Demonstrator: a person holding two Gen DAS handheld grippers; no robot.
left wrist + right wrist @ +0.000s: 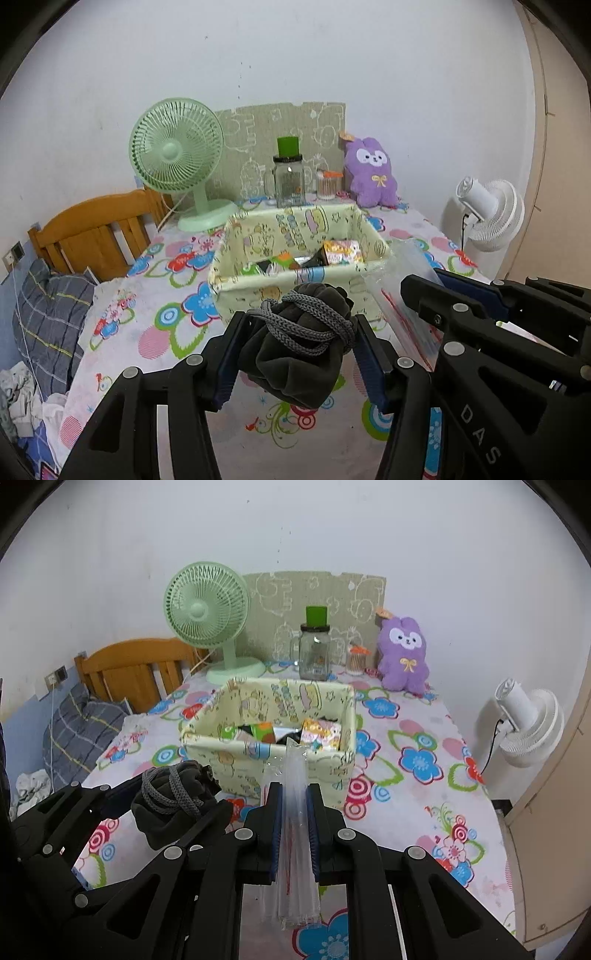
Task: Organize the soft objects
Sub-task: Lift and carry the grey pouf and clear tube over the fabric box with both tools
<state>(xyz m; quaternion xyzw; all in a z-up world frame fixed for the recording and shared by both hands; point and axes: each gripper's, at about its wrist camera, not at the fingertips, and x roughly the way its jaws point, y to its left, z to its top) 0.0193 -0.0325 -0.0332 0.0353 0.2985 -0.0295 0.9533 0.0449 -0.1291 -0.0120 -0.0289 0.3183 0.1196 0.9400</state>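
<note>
The left gripper (295, 354) is clenched on a dark grey drawstring pouch (295, 347), its blue pads pressing the pouch's two sides while a braided grey cord loops over the gathered top. The pouch hangs clear above the flowered tablecloth (155, 332). The right gripper (294, 827) is clamped on a clear plastic bag (294, 812), pinched flat between its blue pads and seen edge-on, with thin red lines showing through the plastic.

The two grippers are side by side, near the table's front edge and both angled down toward the fabric storage box (295, 254) at the middle of the table. Each camera catches the other gripper: the left wrist view shows the right one from the side with the bag's broad face spreading out of its jaws, while the right wrist view shows the pouch from the side, bulging above the left gripper's fingers.

Inside the box lie colourful packets. Behind it, along the far edge by the wall, stand a green desk fan (177, 162), a glass jar with a green cap (290, 181) and a purple plush toy (373, 173) at the far right corner. Beyond the table's right edge is a white fan (528, 727); off the left edge is a wooden headboard (96, 229).
</note>
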